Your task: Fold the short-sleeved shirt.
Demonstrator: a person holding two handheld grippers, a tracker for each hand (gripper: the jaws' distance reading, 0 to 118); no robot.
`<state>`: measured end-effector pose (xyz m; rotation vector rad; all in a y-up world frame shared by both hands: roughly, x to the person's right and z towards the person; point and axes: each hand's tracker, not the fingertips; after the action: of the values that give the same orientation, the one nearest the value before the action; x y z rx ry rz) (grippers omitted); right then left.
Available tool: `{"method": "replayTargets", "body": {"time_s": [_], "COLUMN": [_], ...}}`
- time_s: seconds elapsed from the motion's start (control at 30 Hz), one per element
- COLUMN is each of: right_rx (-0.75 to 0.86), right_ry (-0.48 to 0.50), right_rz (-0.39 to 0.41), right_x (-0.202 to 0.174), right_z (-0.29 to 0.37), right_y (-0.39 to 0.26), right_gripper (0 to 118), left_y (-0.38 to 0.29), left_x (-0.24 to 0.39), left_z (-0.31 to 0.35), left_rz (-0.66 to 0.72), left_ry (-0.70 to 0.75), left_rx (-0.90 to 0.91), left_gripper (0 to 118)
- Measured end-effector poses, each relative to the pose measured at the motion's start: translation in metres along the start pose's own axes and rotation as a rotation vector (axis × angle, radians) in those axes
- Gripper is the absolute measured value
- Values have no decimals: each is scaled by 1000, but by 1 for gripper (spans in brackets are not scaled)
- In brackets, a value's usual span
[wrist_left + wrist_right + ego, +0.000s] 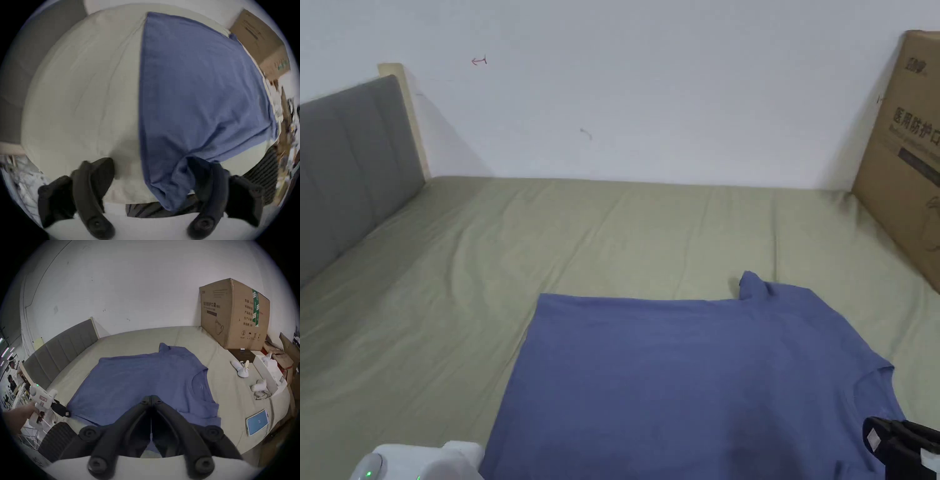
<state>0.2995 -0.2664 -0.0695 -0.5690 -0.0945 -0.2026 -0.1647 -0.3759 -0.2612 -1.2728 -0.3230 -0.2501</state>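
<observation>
While blue shirt (687,381) lies flat on green bed sheet (425,312), collar toward cardboard box (909,156), fabric looks thin, floppy, light, so probably bunches easy. Left gripper (151,165) jaws spread wide, hem corner draped over one jaw. Right gripper (151,396) jaws pinched together over shirt; grabbing cloth? can't tell. Best hold: corners, hem or shoulder seam.

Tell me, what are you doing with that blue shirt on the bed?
A person is starting to fold the blue shirt, which lies spread flat on the green bed sheet. The left gripper is open at the shirt's bottom corner, with cloth bunched against one jaw. The right gripper is shut, hovering over the shirt near the collar. No fold is made yet.
</observation>
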Motion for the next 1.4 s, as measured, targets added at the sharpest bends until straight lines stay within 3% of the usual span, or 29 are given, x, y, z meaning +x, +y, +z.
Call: {"method": "replayTargets", "body": {"time_s": [0.07, 0.13, 0.23, 0.27, 0.3, 0.33, 0.37, 0.43, 0.5, 0.57, 0.63, 0.7, 0.73, 0.77, 0.8, 0.83, 1.13, 1.27, 1.4], "right_rx": [-2, -7, -49, -78, -122, -209, -356, -496, -582, -602, -636, -657, -657, -623, -593, -574, -500, -348, -216], "right_ry": [-9, -5, -58, -86, -115, -138, -153, -174, -228, -226, -194, -150, -122, -136, -158, -110, -89, -83, -68], "right_rz": [-12, -36, -103, -119, -136, -152, -178, -233, -239, -175, -114, -81, -82, -58, -19, -37, -98, -174, -215], "right_x": [5, 16, 38, 47, 58, 69, 82, 106, 121, 129, 126, 123, 120, 117, 114, 115, 121, 117, 116], "right_z": [2, 5, 9, 8, 5, -3, -14, -27, -39, -48, -55, -56, -54, -48, -44, -40, 5, 18, -6], "right_y": [-4, -7, -11, -12, -15, -18, -25, -44, -60, -70, -76, -79, -79, -77, -75, -72, -55, -35, 0], "right_gripper": [0, 0, 0, 14, 48, 90, 116, 115, 115, 111, 99, 55, 41, 14, 4, 4, 4, 4, 4], "left_y": [-3, -4, 0, 1, -3, -4, -4, -6, -6, -6, -6, -7, -8, -9, -11, -12, -29, -17, 28], "left_x": [7, 9, 4, 4, 3, 3, 3, 2, 2, 3, 1, -1, -2, -3, -3, -5, -14, -14, -31], "left_z": [13, 24, 44, 51, 54, 59, 64, 70, 75, 74, 71, 64, 63, 62, 62, 60, 75, 90, 95], "left_rz": [-31, 43, 92, 101, 109, 127, 152, 169, 173, 182, 200, 204, 207, 206, 206, 208, 281, 270, 390], "left_ry": [-68, -200, -176, -176, -189, -219, -247, -258, -254, -251, -246, -232, -221, -213, -218, -224, -277, -284, -380], "left_rx": [41, 74, 167, 176, 178, 188, 202, 218, 219, 219, 191, 170, 162, 158, 155, 150, 186, 226, 327], "left_gripper": [6, 5, 4, 4, 4, 4, 4, 4, 4, 4, 4, 4, 4, 4, 4, 4, 4, 4, 4]}}
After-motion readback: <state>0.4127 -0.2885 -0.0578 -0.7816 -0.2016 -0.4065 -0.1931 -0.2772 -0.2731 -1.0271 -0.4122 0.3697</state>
